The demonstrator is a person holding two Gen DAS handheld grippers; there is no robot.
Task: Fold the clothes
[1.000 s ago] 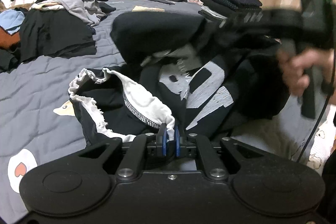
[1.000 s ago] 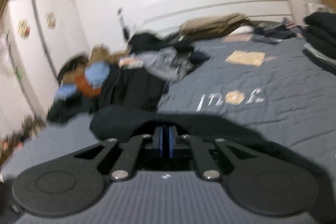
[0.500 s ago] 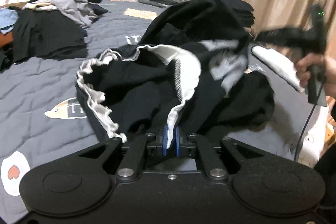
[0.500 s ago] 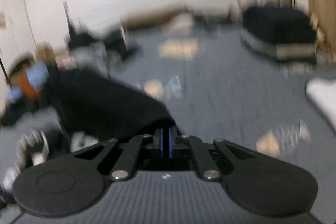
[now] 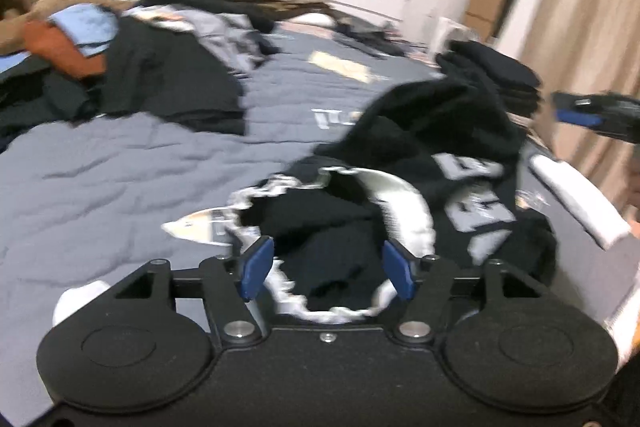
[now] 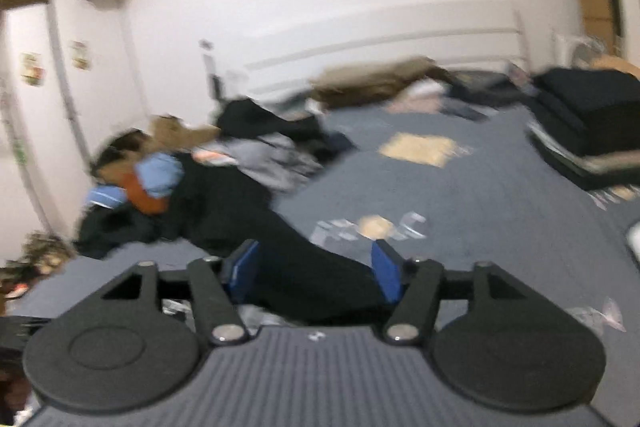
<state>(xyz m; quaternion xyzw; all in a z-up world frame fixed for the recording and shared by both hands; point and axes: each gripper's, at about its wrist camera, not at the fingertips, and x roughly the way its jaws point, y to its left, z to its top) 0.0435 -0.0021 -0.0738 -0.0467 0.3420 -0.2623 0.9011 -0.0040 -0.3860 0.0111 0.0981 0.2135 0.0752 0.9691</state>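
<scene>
Both views are pretty smeared with motion blur, so take the details loosely. The left tool (image 5: 326, 269) has its blue pads spread and still opening, nothing pinched; the black shirt (image 5: 404, 163) with the white-lined hem and big white print sits crumpled on the bed (image 5: 120, 183) right in front of it, near the bed's right edge, and part of the hem shows in the gap between the pads without either pad pressing it. The right tool (image 6: 310, 269) is opening too, pads apart, and a dark fold of the shirt (image 6: 304, 275) lies loose between them, not clamped as far as I can tell. In the left view the right tool (image 5: 596, 113) pokes in from the right edge of the frame, mostly cut off, with a bit of a hand below it too blurred to read. Toward the left edge of the bed there's a messy heap (image 5: 132, 67) of dark, grey, blue and orange stuff, can't tell the separate pieces. A folded dark stack (image 6: 588, 115) sits at the far right edge, partly cropped. The headboard (image 6: 380, 43) is just a pale blur.
</scene>
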